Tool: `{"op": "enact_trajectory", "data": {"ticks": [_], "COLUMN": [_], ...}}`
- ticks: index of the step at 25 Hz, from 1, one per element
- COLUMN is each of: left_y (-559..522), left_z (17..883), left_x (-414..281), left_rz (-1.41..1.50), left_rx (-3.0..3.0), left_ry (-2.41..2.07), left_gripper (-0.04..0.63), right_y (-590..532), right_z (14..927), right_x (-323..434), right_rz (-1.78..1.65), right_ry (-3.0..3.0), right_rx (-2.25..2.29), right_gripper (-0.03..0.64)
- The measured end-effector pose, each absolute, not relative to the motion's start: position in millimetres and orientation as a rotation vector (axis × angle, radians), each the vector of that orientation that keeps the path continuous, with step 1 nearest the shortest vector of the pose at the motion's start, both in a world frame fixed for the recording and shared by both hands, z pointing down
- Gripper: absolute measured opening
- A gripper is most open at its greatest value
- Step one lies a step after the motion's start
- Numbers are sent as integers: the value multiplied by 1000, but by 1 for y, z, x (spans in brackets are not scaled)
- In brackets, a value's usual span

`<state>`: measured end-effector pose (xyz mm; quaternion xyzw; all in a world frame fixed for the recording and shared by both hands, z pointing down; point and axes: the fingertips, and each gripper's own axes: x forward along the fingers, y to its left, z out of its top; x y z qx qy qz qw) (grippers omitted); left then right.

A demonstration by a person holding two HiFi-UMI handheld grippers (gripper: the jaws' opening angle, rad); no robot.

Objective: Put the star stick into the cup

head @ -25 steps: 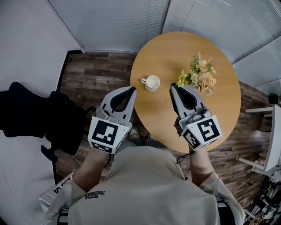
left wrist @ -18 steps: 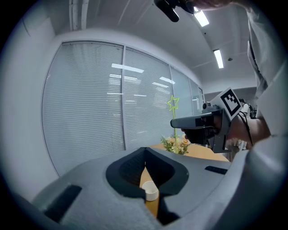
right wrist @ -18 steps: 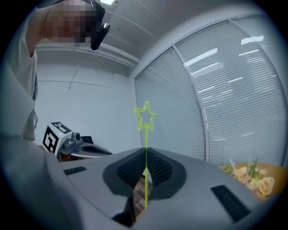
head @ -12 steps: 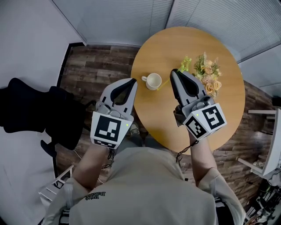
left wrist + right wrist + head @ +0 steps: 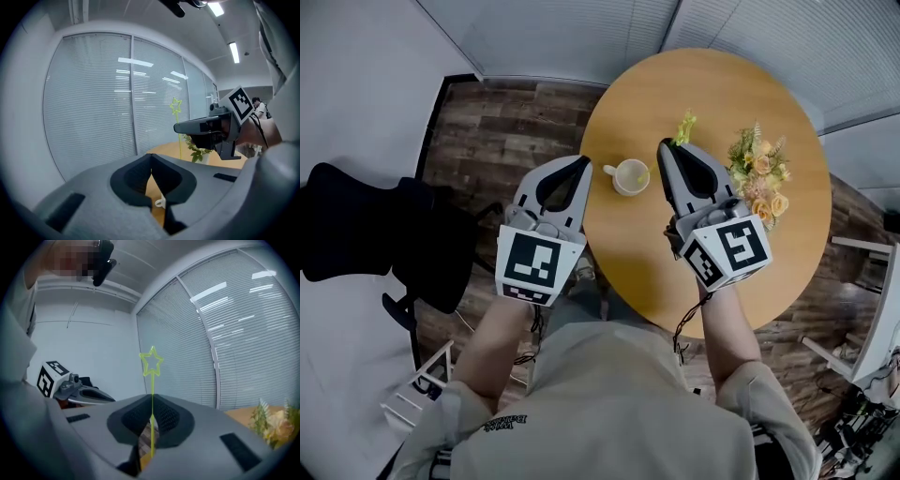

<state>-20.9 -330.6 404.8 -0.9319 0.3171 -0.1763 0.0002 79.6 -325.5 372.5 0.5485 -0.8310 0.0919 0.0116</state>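
My right gripper [image 5: 667,148] is shut on the yellow-green star stick [image 5: 152,380], which stands upright between the jaws with its star [image 5: 151,363] above them. In the head view the star stick [image 5: 682,127] pokes out past the jaw tips, above the round wooden table [image 5: 712,253]. A small white cup [image 5: 630,176] with a handle sits near the table's left edge, just left of the right gripper. My left gripper [image 5: 581,165] is shut and empty, held left of the cup at the table's edge. Through the left gripper's jaws a bit of the cup [image 5: 160,203] shows.
A vase of yellow and peach flowers [image 5: 759,178] stands on the table to the right of the right gripper. A black office chair [image 5: 384,234] sits on the wood floor at left. White blinds [image 5: 581,37] run along the far side.
The right gripper has lifted the star stick and carried it farther from me, past the flowers' left side. Both grippers sit slightly higher in the head view; the cup has not moved.
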Motion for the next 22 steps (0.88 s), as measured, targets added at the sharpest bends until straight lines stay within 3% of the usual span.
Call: {"op": "enact_trajectory", "data": {"ticks": [22], "left_y": [-341], "left_z": [550], "left_x": [-3], "left_rz": [-856], "left_rx": [-3085], "left_ry": [966], "left_gripper": [21], "right_y": [-364], "right_z": [561], "right_x": [80], "right_rz": [607], "right_ry": [-2395], "right_rx": [1657], "right_gripper": [31]}}
